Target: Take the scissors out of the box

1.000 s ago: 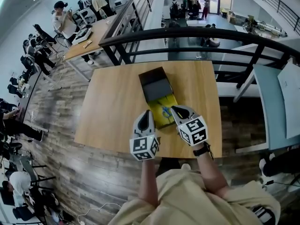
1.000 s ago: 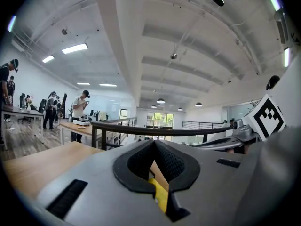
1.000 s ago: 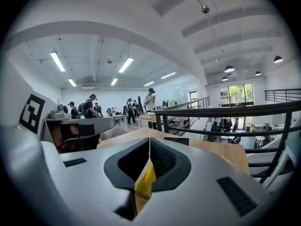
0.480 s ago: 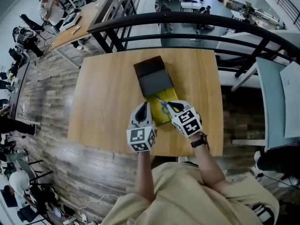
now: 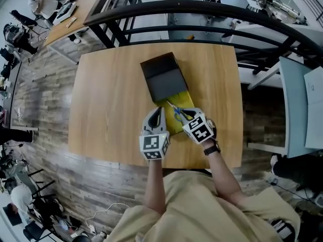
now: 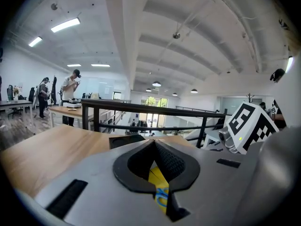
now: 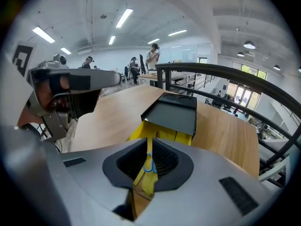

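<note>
A dark box (image 5: pixel 164 79) lies on the wooden table (image 5: pixel 111 100), with its yellow inner tray (image 5: pixel 185 100) slid out toward me. Scissors (image 5: pixel 175 111) with blue handles rest in that tray. My left gripper (image 5: pixel 156 111) hangs shut at the tray's left edge, nothing in it. My right gripper (image 5: pixel 184 116) is shut just right of the scissors' handles and holds nothing that I can see. In the right gripper view, the shut tips (image 7: pixel 151 139) sit above the blue handle (image 7: pixel 148 166), and the box (image 7: pixel 171 113) lies ahead. The left gripper view shows tips (image 6: pixel 154 142) meeting over yellow tray and blue handle (image 6: pixel 161 196).
A black railing (image 5: pixel 202 6) runs just past the table's far edge, with a drop to a lower floor behind it. The table's near edge (image 5: pixel 126 158) is close to my body. Bare wood spreads left and right of the box.
Both grippers have come down and forward onto the yellow tray, closing in on the scissors from either side. The box and tray have kept their place.
</note>
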The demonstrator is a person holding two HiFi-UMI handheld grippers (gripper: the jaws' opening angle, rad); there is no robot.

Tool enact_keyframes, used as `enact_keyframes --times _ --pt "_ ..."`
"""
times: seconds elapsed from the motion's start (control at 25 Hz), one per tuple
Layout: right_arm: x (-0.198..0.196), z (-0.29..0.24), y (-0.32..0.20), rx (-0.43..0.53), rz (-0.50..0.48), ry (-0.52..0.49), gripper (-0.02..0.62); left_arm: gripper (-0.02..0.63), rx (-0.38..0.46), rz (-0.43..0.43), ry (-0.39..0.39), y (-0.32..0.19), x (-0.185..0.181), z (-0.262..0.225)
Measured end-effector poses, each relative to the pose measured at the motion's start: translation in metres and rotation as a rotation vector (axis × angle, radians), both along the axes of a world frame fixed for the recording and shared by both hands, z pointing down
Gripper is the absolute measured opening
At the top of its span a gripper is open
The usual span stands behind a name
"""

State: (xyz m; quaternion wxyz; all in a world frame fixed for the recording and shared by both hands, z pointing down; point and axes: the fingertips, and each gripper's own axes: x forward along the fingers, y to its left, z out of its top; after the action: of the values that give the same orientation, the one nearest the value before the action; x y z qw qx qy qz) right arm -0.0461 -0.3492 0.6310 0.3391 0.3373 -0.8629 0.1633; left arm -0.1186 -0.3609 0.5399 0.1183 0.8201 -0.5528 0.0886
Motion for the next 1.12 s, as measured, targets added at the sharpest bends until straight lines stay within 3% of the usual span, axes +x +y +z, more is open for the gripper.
enact_keyframes --times 0.44,0.48,0.56,0.64,1.12 --pt "-0.019 0.062 -0.021 -0.112 -0.085 0.085 0.018 0.012 -0.047 0.012 0.03 -0.039 -0.007 0.03" --pt "-0.02 0.068 -0.02 -0.133 -0.093 0.1 0.029 0.012 -0.05 0.008 0.033 -0.042 -0.008 0.032" --pt "-0.019 0.083 -0.017 -0.182 -0.108 0.144 0.118 0.012 -0.058 0.001 0.037 -0.047 -0.011 0.036" --pt "-0.019 0.095 -0.016 -0.215 -0.118 0.186 0.124 0.012 -0.067 -0.002 0.039 -0.051 -0.012 0.04" --pt "-0.016 0.135 -0.022 -0.308 -0.06 0.28 0.124 0.012 -0.106 -0.027 0.072 -0.064 -0.025 0.057"
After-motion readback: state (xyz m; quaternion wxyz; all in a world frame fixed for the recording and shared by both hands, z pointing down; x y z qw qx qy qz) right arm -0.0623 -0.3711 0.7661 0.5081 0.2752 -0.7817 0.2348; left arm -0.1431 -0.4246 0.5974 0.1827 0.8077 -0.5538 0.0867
